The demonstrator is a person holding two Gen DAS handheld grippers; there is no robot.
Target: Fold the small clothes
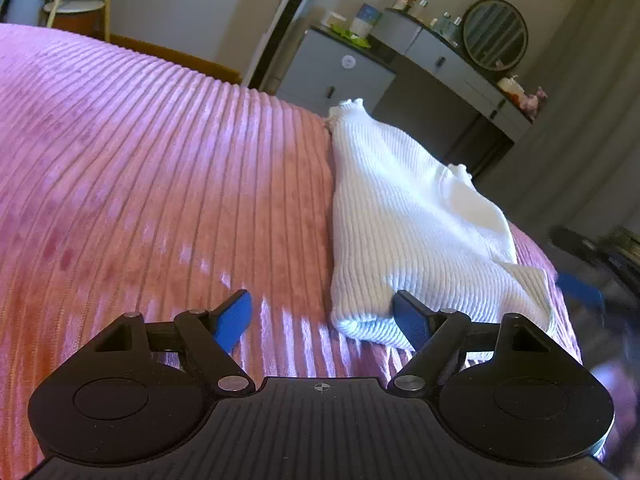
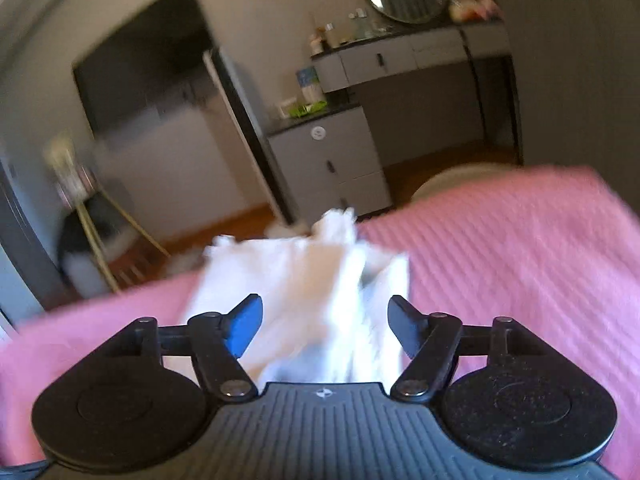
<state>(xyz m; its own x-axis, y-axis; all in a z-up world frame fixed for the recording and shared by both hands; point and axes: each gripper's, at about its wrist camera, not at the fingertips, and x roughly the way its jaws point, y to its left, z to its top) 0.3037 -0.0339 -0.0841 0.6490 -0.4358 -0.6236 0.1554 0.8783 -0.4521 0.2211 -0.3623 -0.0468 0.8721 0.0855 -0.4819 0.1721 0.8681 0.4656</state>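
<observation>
White knit garment (image 1: 404, 236) — one, pink bedspread (image 1: 160, 168) — one

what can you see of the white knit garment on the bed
The white knit garment is a small ribbed piece with frilly edges, folded into a thick, roughly oblong bundle. It lies flat on the pink ribbed bedspread, near the bed's edge. The left tool is open, one pad by its near corner; the right tool is open over it. The right wrist view is blurred.

You get streaked daylight on the pink bedspread (image 1: 140, 184), sharp at left wrist; right wrist smears (motion blur), edges bowed.
</observation>
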